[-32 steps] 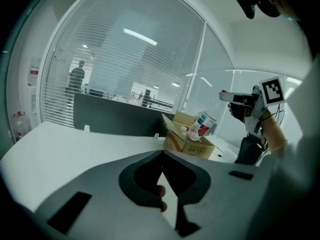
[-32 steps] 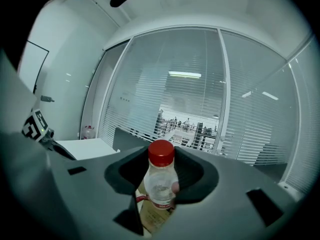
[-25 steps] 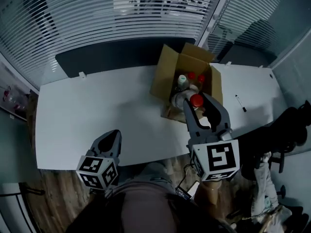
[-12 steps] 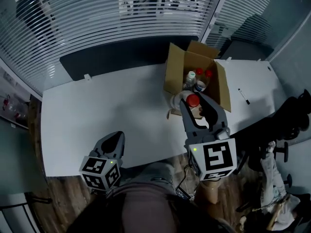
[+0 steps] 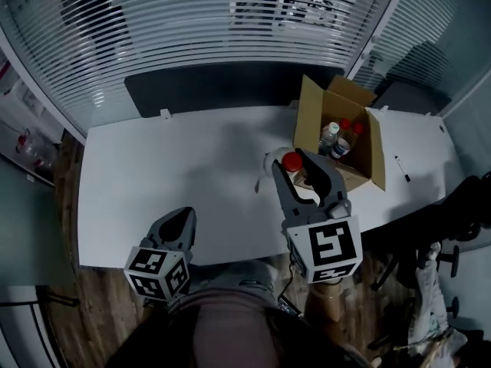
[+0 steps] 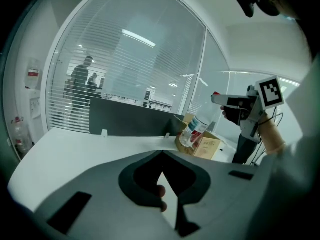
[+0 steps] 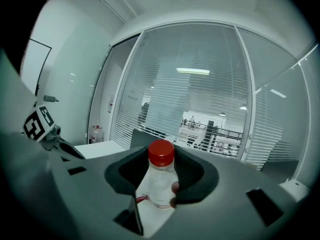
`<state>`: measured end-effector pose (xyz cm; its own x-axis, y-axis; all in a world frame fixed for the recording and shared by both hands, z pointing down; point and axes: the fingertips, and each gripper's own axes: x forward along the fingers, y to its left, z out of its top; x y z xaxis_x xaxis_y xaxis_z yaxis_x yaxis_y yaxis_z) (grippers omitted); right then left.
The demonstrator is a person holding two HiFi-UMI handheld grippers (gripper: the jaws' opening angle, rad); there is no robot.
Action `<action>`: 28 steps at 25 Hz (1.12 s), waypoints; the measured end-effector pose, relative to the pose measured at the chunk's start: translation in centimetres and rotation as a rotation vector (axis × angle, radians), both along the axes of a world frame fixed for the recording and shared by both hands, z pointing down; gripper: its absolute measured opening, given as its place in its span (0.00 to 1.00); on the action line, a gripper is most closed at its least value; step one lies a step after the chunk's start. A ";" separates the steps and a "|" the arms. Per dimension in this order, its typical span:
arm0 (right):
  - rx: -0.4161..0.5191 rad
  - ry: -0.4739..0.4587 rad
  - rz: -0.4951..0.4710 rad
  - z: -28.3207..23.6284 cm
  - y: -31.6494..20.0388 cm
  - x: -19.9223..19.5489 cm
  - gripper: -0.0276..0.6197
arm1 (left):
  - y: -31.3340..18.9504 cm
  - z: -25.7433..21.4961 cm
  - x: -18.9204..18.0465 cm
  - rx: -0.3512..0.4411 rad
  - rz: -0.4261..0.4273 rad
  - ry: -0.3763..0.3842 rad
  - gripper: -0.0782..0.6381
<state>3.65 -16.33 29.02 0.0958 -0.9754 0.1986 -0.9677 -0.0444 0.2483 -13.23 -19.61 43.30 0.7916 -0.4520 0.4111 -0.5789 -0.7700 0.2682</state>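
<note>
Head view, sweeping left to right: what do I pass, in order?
In order: left gripper, shut on nothing → red-capped bottle clamped in the right gripper → open cardboard box → black pen lying on the white table.

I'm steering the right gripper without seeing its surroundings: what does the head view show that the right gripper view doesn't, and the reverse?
Head view only: the open cardboard box with more bottles inside, near the right gripper. Right gripper view only: the jaws shut on the clear neck of the bottle. Both: that bottle's red cap between the jaws.
</note>
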 end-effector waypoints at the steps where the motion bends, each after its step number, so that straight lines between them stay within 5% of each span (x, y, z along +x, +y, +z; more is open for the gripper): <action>1: -0.004 -0.004 -0.019 0.3 -0.6 -0.6 0.29 | -0.1 0.0 -0.4 0.000 -0.011 0.000 0.12; 28: -0.106 -0.053 -0.395 5.3 -11.4 -13.5 0.30 | -3.6 1.0 -13.0 -0.019 -0.390 -0.008 0.12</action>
